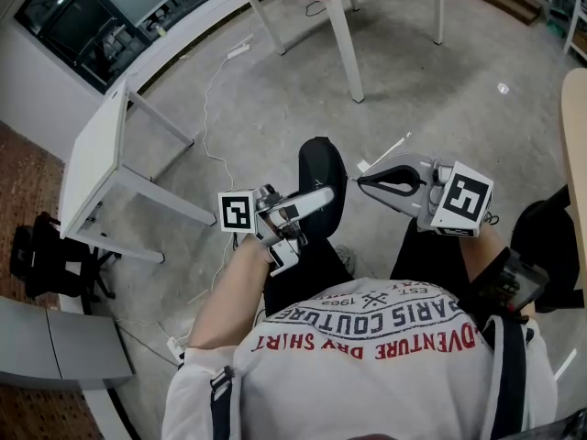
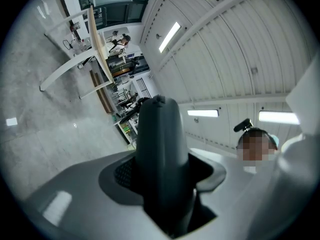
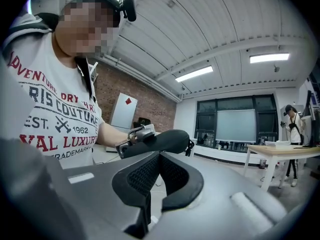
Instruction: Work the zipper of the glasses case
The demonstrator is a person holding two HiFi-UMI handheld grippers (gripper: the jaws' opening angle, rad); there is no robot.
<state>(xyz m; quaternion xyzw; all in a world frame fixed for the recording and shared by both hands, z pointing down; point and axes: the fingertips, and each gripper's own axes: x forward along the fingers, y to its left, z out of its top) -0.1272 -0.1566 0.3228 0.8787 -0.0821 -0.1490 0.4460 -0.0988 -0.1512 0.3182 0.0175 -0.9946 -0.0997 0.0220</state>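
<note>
My left gripper (image 1: 312, 204) is shut on a black glasses case (image 1: 321, 168), which I hold in the air in front of my body. In the left gripper view the case (image 2: 159, 144) stands up between the jaws of the left gripper (image 2: 162, 179). My right gripper (image 1: 360, 181) hovers just right of the case without touching it. Its tips are together with nothing in them. In the right gripper view the case (image 3: 160, 140) lies crosswise beyond the right gripper (image 3: 160, 156). A small zipper pull (image 3: 189, 145) hangs at its right end.
Below is a grey concrete floor with a white cable (image 1: 215, 90). A wooden table (image 1: 335, 7) stands ahead, a white table (image 1: 92, 154) at the left, a round tabletop edge (image 1: 576, 145) at the right. Another person (image 3: 291, 121) stands by a far table (image 3: 280, 151).
</note>
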